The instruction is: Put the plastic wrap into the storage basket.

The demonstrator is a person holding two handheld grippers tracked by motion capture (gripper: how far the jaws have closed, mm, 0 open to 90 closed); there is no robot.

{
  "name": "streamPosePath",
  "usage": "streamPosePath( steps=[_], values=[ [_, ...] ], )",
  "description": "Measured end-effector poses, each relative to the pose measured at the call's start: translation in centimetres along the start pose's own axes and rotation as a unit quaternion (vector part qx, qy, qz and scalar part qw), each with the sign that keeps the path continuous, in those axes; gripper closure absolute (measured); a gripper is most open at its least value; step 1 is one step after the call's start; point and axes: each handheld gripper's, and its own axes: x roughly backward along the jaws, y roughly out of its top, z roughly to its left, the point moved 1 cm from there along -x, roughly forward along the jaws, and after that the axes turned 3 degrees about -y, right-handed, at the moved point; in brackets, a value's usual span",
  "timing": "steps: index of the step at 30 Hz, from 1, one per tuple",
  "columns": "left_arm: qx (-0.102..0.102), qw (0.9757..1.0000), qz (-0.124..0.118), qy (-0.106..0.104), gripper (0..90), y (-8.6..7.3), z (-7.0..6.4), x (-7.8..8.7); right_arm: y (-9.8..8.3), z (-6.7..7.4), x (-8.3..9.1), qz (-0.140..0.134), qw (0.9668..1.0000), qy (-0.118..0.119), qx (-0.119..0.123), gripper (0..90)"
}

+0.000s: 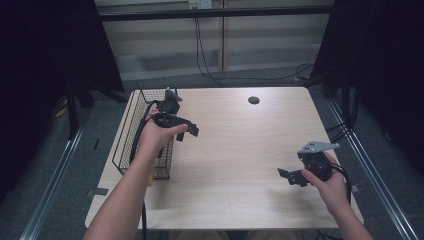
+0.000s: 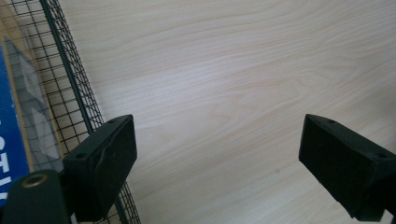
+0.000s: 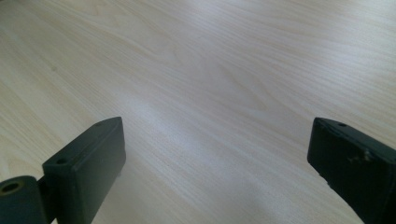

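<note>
1. The thing nearest my left hand-held gripper point(image 1: 192, 131) is the black wire basket point(image 1: 131, 131). It sits on the left edge of the counter point(image 1: 240, 150), running front to back.
2. In the left gripper view, the basket's mesh wall point(image 2: 70, 84) runs just beside my left jaw. Behind the mesh I see a flat blue item w/ white lettering point(image 2: 10, 140) and sth clear and glossy over it. Can't tell what it is; prob a carton or packet.
3. Handling, my guess: the basket is thin wire, so light and stiff but springy. It'd slide easily on the smooth wood-look top. Mesh is too fine for a pad to go through, so I'd pinch the thicker top rim wire, mid-length on the long side, to stop it tipping.
4. The blue item looks flat and light, and the glossy face is likely slippery. I'd grab it by an edge, not the face.
5. Left gripper: jaws spread wide, nothing btwn them, just bare counter. The left hand point(image 1: 157, 135) holds it above the basket's inner side, nose pointing right and down twd the counter, forearm reaching in from the bottom.
6. Right hand-held gripper point(image 1: 287, 175): jaws also wide apart and empty, w/ plain counter btwn them in the right gripper view. It's held low near the front right corner, pointing left, well apart from the basket, wrist about level.
</note>
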Motion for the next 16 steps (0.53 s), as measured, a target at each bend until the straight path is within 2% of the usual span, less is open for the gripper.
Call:
streamPosePath(
  steps=[5, 10, 16],
  values=[
    [-0.011, 0.9998, -0.004, -0.014, 11.6, -0.4, -1.0, -0.5, 0.0, 0.0, 0.0, -0.002, 1.0000, 0.001, 0.001, 4.2],
    [-0.027, 0.9994, 0.005, -0.020, 11.4, -0.8, -1.4, -1.1, 0.0, 0.0, 0.0, 0.001, 1.0000, 0.001, 0.003, 4.2],
    [-0.035, 0.9990, -0.004, -0.028, 10.4, -1.3, -2.2, -1.7, -0.2, -0.1, -0.2, 0.002, 1.0000, 0.002, 0.004, 4.2]
  ],
)
